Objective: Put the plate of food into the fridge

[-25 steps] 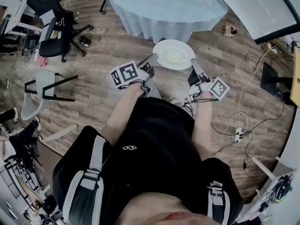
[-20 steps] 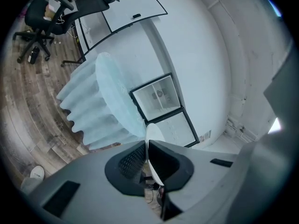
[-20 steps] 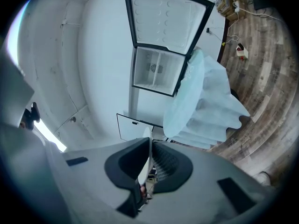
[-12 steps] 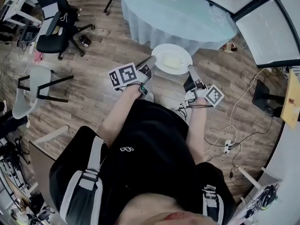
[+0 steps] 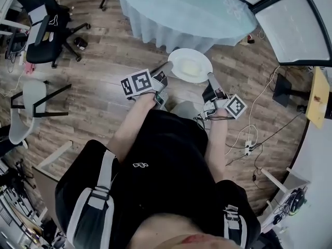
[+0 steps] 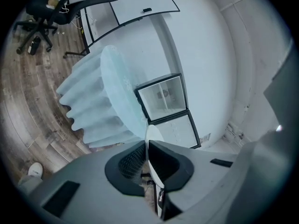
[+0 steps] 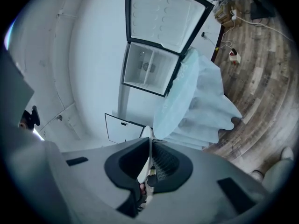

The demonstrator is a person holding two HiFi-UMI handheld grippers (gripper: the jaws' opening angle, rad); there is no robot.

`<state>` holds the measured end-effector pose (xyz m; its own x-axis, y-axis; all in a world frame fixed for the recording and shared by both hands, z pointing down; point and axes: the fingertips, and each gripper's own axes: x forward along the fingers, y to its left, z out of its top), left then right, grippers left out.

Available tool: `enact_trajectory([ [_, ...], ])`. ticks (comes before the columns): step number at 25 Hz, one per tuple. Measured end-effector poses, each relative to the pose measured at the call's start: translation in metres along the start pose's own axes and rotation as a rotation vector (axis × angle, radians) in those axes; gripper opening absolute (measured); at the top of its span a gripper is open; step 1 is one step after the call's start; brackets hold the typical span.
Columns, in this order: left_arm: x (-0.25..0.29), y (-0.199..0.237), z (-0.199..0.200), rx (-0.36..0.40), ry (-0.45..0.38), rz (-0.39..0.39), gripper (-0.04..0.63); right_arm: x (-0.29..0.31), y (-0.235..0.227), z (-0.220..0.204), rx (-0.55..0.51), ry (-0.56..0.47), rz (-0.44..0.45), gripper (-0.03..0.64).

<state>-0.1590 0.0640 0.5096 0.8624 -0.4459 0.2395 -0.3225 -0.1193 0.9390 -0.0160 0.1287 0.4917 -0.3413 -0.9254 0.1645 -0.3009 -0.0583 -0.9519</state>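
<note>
A white plate (image 5: 190, 65) with pale food on it hangs over the wooden floor in front of me. My left gripper (image 5: 167, 68) pinches its left rim and my right gripper (image 5: 210, 77) its right rim. In the left gripper view the plate's edge (image 6: 152, 135) runs between the left gripper's (image 6: 146, 149) dark pads, whose jaws are closing on it. In the right gripper view the rim (image 7: 146, 134) sits between the right gripper's (image 7: 150, 147) pads. The open fridge (image 6: 163, 94) shows beyond the table; its white inside (image 7: 148, 71) and its door (image 7: 164, 15) are also in the right gripper view.
A round table with a pale blue cloth (image 5: 181, 9) stands just beyond the plate. A black office chair (image 5: 49, 27) and a grey chair (image 5: 31, 100) are at the left. Cables and a power strip (image 5: 248, 147) lie on the floor at the right.
The view has swung: the table and the white black-framed panels at the top right have come closer. The plate stays between both grippers, which have hardly shifted.
</note>
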Motion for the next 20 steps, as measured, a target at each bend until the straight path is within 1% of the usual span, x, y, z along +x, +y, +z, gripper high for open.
enact_trajectory([
  [6, 0.040, -0.006, -0.006, 0.006, 0.048, 0.001, 0.012, -0.008, -0.019, 0.032, 0.000, -0.034, -0.026, 0.020],
  [10, 0.067, -0.007, -0.006, 0.007, 0.058, 0.024, 0.012, -0.005, -0.032, 0.052, 0.040, -0.035, -0.029, 0.020],
  [13, 0.093, -0.017, -0.009, 0.016, 0.063, 0.030, 0.012, -0.006, -0.042, 0.083, 0.030, -0.045, -0.025, 0.020],
  [16, 0.121, -0.030, -0.009, 0.043, 0.062, 0.040, 0.015, -0.004, -0.044, 0.115, 0.026, -0.048, 0.000, 0.020],
  [20, 0.156, -0.047, -0.008, 0.069, 0.046, 0.052, 0.015, -0.003, -0.051, 0.154, 0.043, -0.045, 0.025, 0.020],
])
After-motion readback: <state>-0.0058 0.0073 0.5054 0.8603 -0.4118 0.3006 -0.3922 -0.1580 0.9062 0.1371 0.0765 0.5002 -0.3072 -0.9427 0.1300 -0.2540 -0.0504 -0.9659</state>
